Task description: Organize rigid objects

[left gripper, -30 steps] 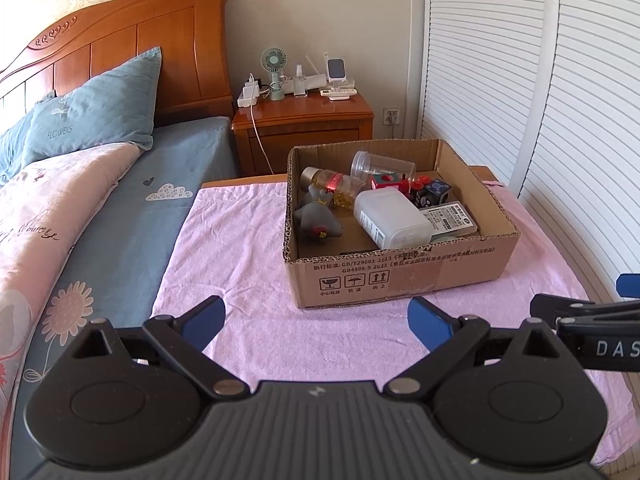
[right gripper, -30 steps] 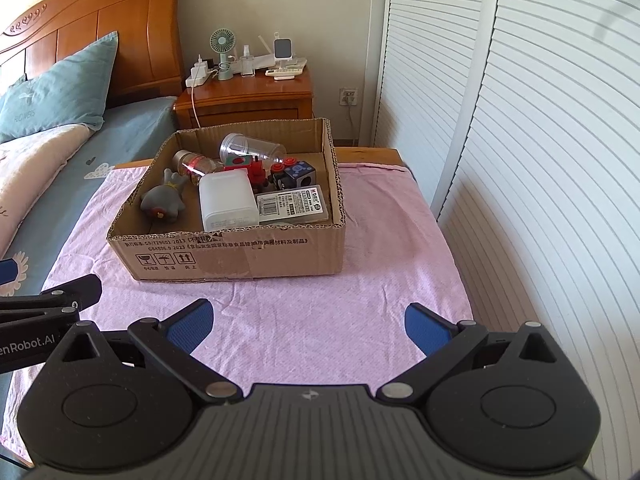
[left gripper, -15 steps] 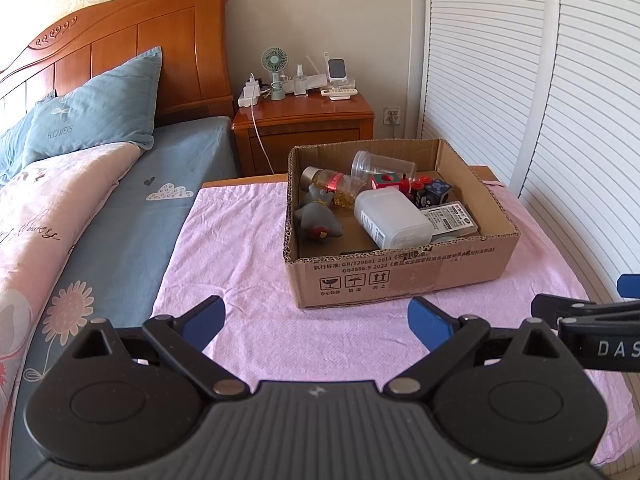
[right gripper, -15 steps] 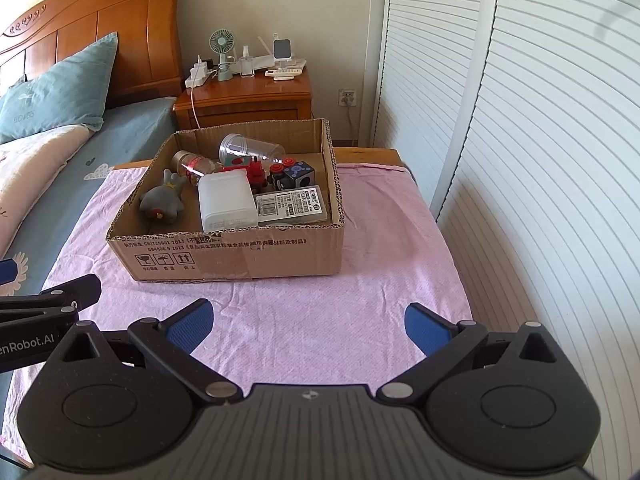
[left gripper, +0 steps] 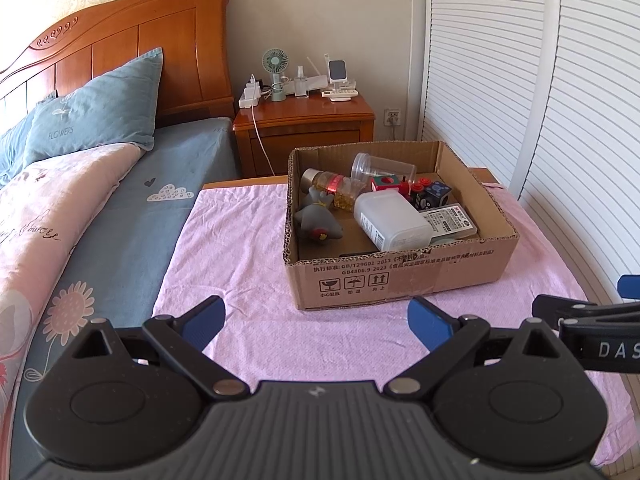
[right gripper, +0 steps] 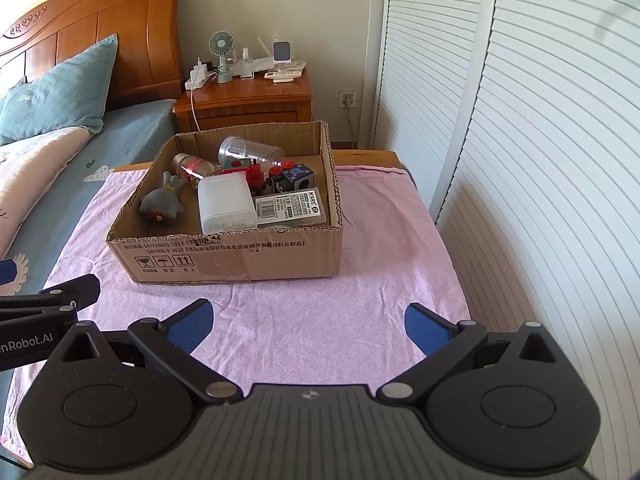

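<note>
Both the left gripper and right gripper hung spread and empty short of the brown cardboard box of jumbled items on the pink cloth, so I'd come in from above.

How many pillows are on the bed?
2: one blue pillow leaning against the headboard, a second partly hidden behind it at the left edge. More may be out of view.

Wooden table under a pink cloth, open cardboard box sitting on top.
</note>
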Tool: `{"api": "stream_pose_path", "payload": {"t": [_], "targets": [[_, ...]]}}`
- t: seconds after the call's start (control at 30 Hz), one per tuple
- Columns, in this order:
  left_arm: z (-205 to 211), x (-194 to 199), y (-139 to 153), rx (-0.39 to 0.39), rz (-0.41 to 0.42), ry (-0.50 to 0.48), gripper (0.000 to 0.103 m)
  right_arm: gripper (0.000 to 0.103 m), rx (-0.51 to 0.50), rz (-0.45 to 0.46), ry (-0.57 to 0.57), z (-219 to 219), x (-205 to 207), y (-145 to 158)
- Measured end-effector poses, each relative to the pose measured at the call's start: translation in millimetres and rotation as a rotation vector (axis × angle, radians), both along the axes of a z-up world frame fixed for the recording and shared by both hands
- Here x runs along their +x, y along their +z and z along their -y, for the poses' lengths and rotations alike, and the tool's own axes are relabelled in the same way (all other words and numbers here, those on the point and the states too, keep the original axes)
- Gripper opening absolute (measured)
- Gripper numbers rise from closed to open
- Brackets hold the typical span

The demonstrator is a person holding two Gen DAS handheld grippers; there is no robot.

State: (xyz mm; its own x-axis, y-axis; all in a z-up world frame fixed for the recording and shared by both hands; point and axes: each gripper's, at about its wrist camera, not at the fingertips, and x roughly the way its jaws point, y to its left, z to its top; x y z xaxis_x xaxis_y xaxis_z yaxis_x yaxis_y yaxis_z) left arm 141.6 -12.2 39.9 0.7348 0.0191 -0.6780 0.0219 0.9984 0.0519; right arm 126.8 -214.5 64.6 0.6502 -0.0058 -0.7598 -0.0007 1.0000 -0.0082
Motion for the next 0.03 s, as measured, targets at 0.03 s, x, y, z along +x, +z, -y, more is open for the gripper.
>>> {"api": "stream_pose_path", "payload": {"t": [0.03], "targets": [[0.1, 0.1, 0.0, -0.001, -0.001, 0.000, 0.098, 0.103, -0.001, 0.000, 0.001, 0.0, -0.1, 0.3]]}}
